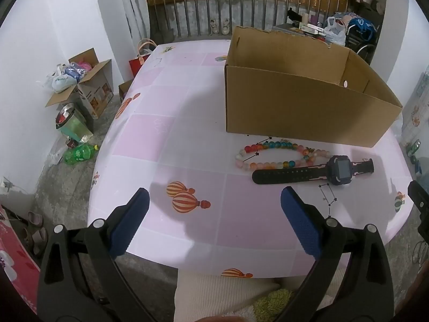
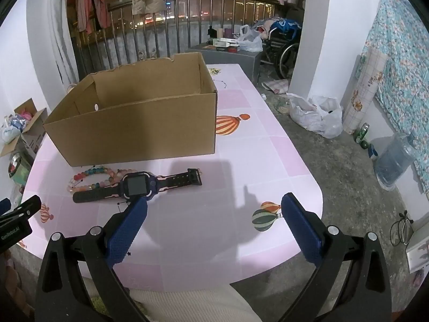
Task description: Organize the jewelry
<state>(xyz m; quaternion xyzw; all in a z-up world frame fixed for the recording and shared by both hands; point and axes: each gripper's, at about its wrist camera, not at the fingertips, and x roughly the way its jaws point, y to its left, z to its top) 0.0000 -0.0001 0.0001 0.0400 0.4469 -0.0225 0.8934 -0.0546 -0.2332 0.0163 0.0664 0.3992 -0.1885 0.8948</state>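
A coloured bead necklace (image 1: 278,153) lies on the pink table just in front of an open cardboard box (image 1: 300,107). A black smartwatch (image 1: 313,173) lies flat beside the beads, nearer me. My left gripper (image 1: 214,201) is open and empty, above the table's near edge, left of the watch. In the right wrist view the box (image 2: 139,128), the necklace (image 2: 91,179) and the watch (image 2: 136,187) sit to the left. My right gripper (image 2: 214,206) is open and empty; its left fingertip (image 2: 139,209) is just in front of the watch face.
The pink tablecloth (image 1: 166,123) has balloon prints. On the floor to the left are an open carton (image 1: 88,86), a bin and a green bottle (image 1: 79,154). On the floor to the right are plastic bags (image 2: 316,115) and a water jug (image 2: 391,161). A railing stands behind.
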